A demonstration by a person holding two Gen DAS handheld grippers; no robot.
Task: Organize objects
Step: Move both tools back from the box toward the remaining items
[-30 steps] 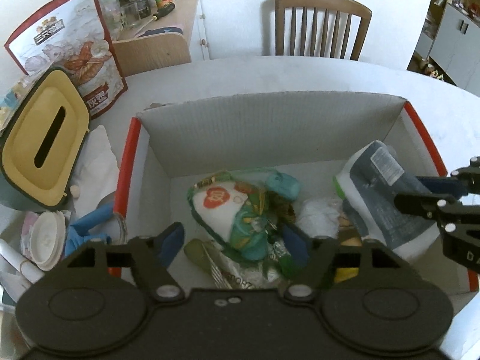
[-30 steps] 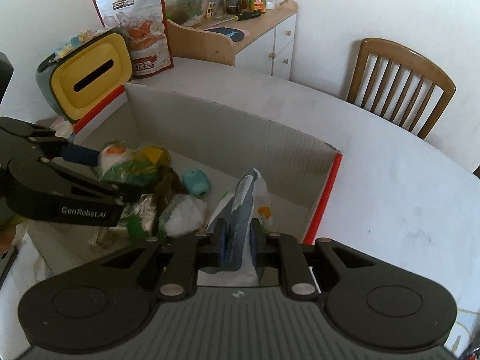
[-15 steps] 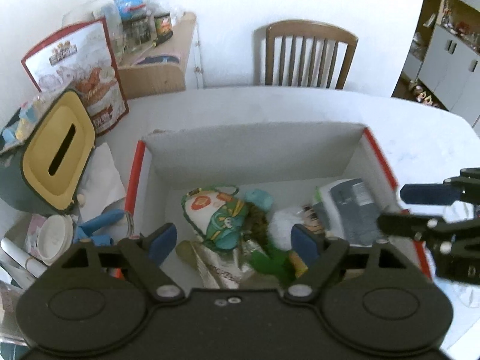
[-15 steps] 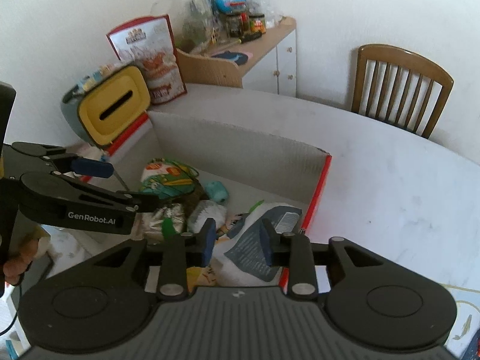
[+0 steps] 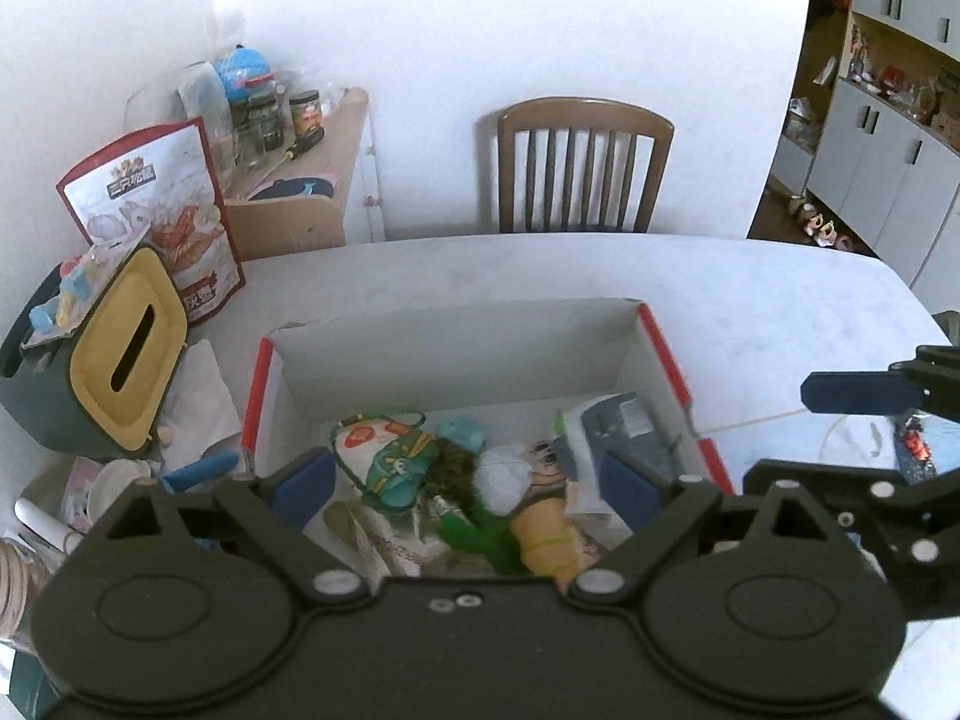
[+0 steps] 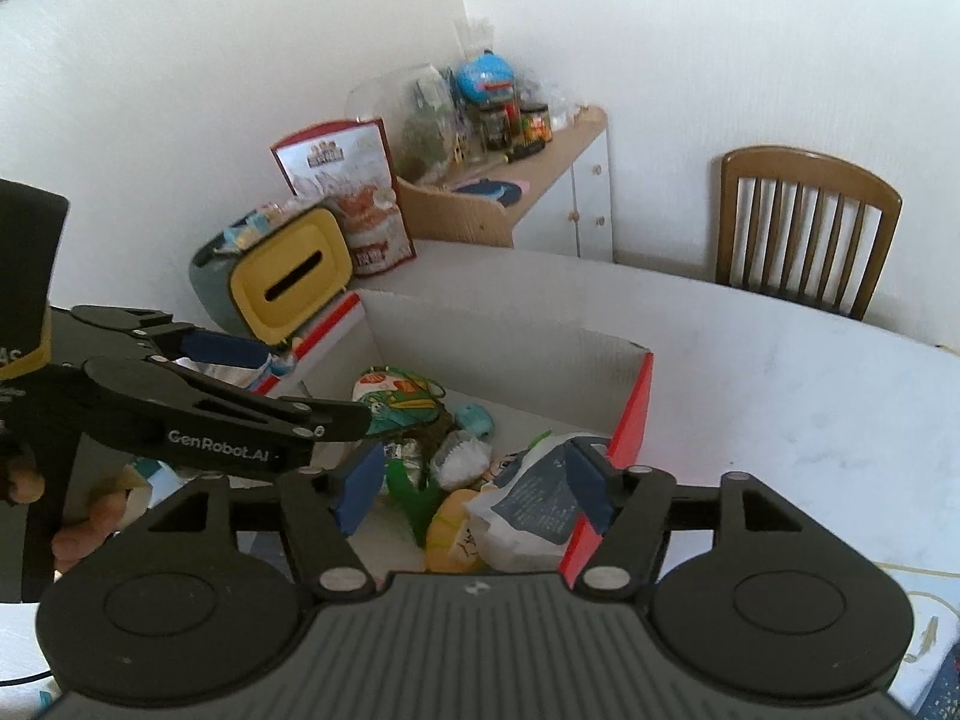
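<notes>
A white cardboard box [image 5: 456, 348] with red edges sits on the table and holds several items. Among them are a green and white snack bag [image 5: 384, 456], a grey-blue pouch [image 5: 624, 426] and a yellow toy [image 5: 543, 534]. My left gripper [image 5: 462, 480] hovers above the box, its jaws still opening, nothing between them. My right gripper [image 6: 474, 480] hangs over the box's right side above the grey-blue pouch [image 6: 534, 498]. Its jaws are opening and stand clear of the pouch. The box [image 6: 480, 336] shows in the right wrist view too.
A yellow-lidded tissue box [image 5: 120, 360] and a red-edged snack bag [image 5: 156, 210] stand left of the box. Tissues, a blue object [image 5: 198, 471] and small cups lie by the left rim. A wooden chair [image 5: 582, 162] and a cluttered side cabinet [image 5: 306, 180] stand behind the table.
My right gripper let go of the grey-blue pouch, which now lies in the box, and opened. Both grippers rose and drew back from the box. The left jaws widened.
</notes>
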